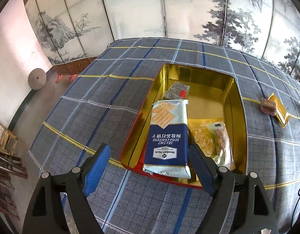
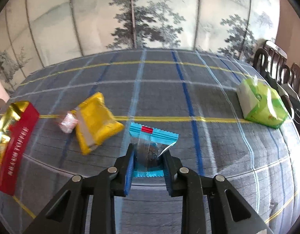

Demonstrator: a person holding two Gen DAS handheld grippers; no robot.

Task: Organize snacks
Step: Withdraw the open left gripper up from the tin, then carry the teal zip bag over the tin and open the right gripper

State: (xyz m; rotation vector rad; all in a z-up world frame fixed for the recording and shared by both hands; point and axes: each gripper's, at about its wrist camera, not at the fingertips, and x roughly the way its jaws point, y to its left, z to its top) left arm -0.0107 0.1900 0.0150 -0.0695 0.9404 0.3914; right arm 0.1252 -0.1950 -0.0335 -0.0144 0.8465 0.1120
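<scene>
Left tongs [image 1: 148, 157] gaping wide w/ blue soda-cracker pack [image 1: 168, 136] lying loose btwn them in gold tin [image 1: 237, 105]; right tongs [image 2: 149, 157] pinching clear blue-edged snack packet [image 2: 152, 142].

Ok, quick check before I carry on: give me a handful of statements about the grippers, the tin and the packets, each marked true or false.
1. The left gripper stands open with nothing pressed between its pads. True.
2. The soda cracker packet lies on the tablecloth outside the tin. False: it lies in the gold tin, its near end over the rim.
3. The right gripper is shut on the blue-edged clear packet. True.
4. The yellow packet is already in the tin. False: it lies on the tablecloth.
5. The green tissue pack is on the table. True.
</scene>
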